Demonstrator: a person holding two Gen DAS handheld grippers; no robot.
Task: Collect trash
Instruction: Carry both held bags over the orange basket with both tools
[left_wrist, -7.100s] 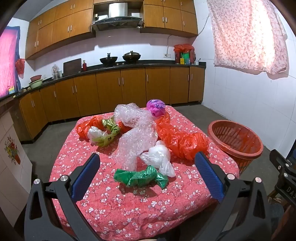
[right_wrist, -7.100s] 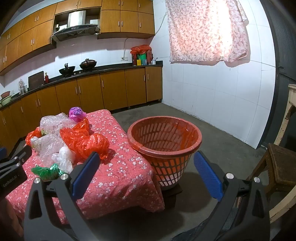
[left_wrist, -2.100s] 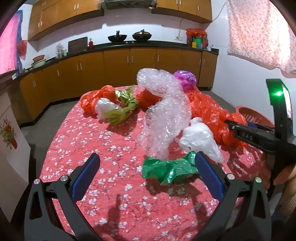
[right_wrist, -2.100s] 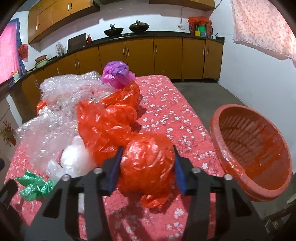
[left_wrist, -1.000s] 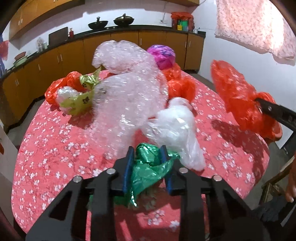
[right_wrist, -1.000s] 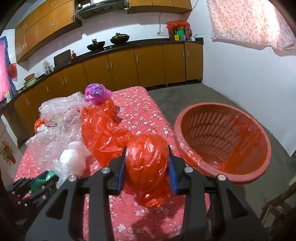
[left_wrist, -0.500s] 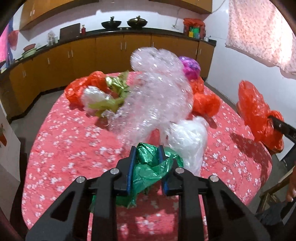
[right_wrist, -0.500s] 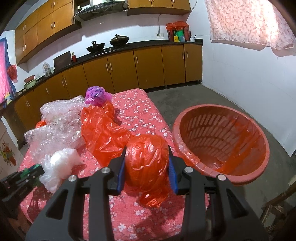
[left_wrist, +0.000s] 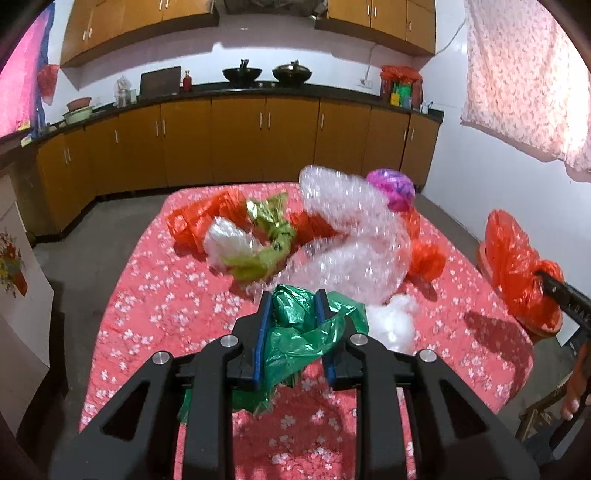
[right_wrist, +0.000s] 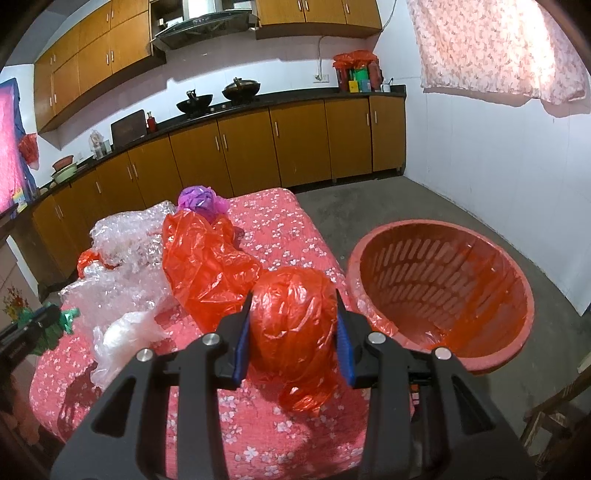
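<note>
Thin green plastic fills the left wrist view: the left gripper (left_wrist: 293, 301) has its fingers (left_wrist: 264, 314) pinching the green bag (left_wrist: 306, 332), which is crumpled, glossy and hangs loose below the grip above the bench (left_wrist: 147, 295). It looks nearly weightless and soft, so it should carry easily, though the slick film could slide out unless the pinch sits on a thick bunched fold, as it does here. At 12 o'clock from the grip lies the bubble wrap (left_wrist: 354, 247), clear and bulky; it is springy and best taken at a gathered neck. A white bag (left_wrist: 391, 321) lies at 3 o'clock just beside the green one. At 10 o'clock sit a yellow-green bag (left_wrist: 269, 240) and an orange bag (left_wrist: 195, 221); a purple bag (left_wrist: 391, 188) sits at 1 o'clock. Far at 3 o'clock the right gripper's load shows off the bench edge.

In the right wrist view, the right gripper (right_wrist: 293, 325) has its fingers (right_wrist: 243, 339) squeezing the red bag (right_wrist: 293, 325), a wrinkled translucent ball with a long tail trailing back at 10 o'clock across the bench. Light and limp, it may drag or snag by that tail. The basket (right_wrist: 491, 354), red and slotted, stands on the floor at 3 o'clock, near the bench edge, tilted open toward the camera.
</note>
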